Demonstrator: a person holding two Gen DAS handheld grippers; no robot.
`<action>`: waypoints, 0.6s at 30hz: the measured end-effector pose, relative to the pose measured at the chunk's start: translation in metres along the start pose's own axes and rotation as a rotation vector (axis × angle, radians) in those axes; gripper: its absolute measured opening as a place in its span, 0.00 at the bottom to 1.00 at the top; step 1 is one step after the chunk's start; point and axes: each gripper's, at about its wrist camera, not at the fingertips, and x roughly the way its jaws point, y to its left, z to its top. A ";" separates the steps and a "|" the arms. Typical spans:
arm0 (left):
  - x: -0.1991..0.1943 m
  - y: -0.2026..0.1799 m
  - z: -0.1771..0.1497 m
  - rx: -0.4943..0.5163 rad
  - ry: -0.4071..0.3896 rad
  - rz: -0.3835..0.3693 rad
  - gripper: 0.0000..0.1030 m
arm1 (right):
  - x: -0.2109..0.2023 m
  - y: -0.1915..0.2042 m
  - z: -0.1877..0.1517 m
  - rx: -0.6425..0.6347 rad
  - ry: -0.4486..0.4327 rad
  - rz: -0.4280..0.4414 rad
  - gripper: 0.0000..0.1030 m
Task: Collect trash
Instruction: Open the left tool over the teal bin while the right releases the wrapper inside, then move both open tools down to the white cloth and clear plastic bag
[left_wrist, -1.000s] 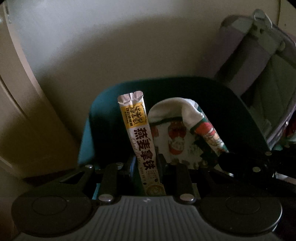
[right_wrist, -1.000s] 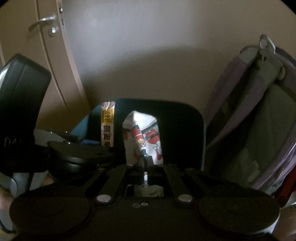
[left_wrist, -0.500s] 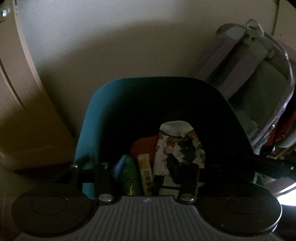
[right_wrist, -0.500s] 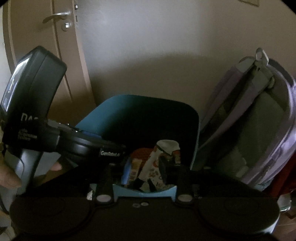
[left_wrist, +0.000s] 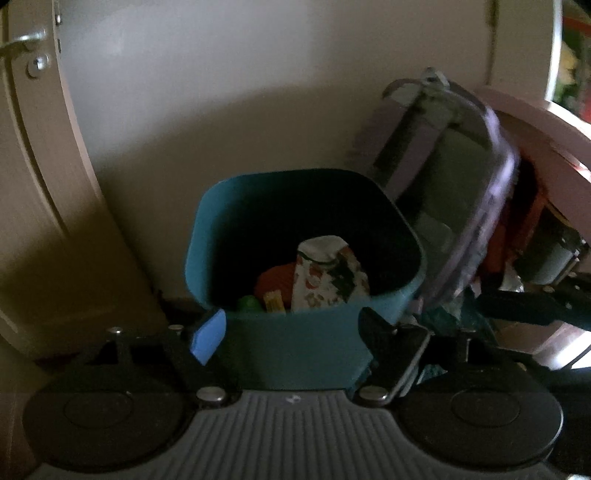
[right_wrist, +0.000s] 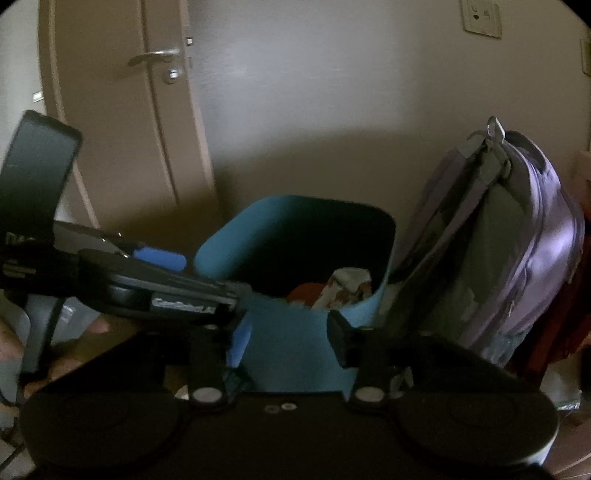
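A teal trash bin (left_wrist: 207, 258) stands on the floor against the wall; it also shows in the right wrist view (right_wrist: 221, 251). Inside lie a white printed wrapper (left_wrist: 328, 273), a red item (left_wrist: 275, 282), a yellow sachet (left_wrist: 274, 305) and something green (left_wrist: 248, 303). The printed wrapper (right_wrist: 347, 286) shows in the right wrist view too. My left gripper (left_wrist: 291, 332) is open and empty, above and in front of the bin's near rim. My right gripper (right_wrist: 286, 332) is open and empty, just in front of the bin. The left gripper's body (right_wrist: 122, 280) shows at the left of the right wrist view.
A purple-grey backpack (right_wrist: 491, 251) leans against the wall just right of the bin, also in the left wrist view (left_wrist: 454, 192). A beige door (right_wrist: 110, 110) with a metal handle (right_wrist: 155, 57) is at the left. Red things (left_wrist: 517, 236) lie beyond the backpack.
Both grippers let go: the yellow sachet and the printed wrapper dropped into the bin. Both grippers opened and pulled back and up from the bin.
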 end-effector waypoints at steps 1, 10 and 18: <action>-0.007 -0.002 -0.009 0.013 -0.004 -0.007 0.77 | -0.004 0.001 -0.007 0.001 0.003 0.007 0.46; -0.034 -0.023 -0.086 0.073 0.037 -0.054 0.77 | -0.016 0.000 -0.085 0.008 0.088 0.029 0.55; 0.002 -0.043 -0.158 0.097 0.128 -0.049 0.80 | 0.017 -0.018 -0.175 0.057 0.231 0.044 0.59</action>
